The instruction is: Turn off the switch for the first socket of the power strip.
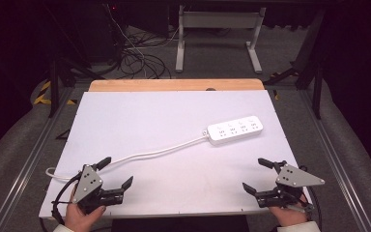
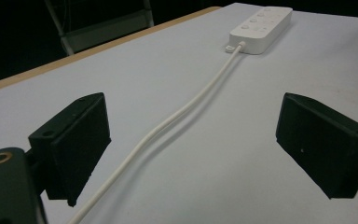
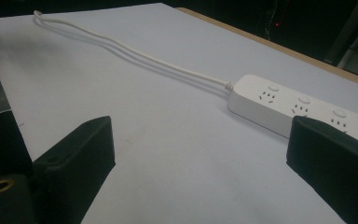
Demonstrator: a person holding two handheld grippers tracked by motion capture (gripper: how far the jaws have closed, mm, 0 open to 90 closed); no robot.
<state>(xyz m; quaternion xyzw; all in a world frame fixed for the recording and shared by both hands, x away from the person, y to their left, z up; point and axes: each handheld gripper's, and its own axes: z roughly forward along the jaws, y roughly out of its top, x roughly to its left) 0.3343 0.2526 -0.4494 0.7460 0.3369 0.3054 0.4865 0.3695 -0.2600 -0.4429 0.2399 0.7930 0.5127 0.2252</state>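
Left tool (image 1: 116, 171) spread, white cord (image 1: 164, 148) between jaws; right tool (image 1: 257, 175) spread, power strip (image 1: 235, 129) well beyond.

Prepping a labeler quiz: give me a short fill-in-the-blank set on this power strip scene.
1. The power strip on the table is coloured ____.
2. The cord runs from the strip toward the ____ gripper.
3. The right gripper has its jaws ____, nothing between them.
4. The strip lies nearer the ____ gripper.

Missing words: white; left; open; right
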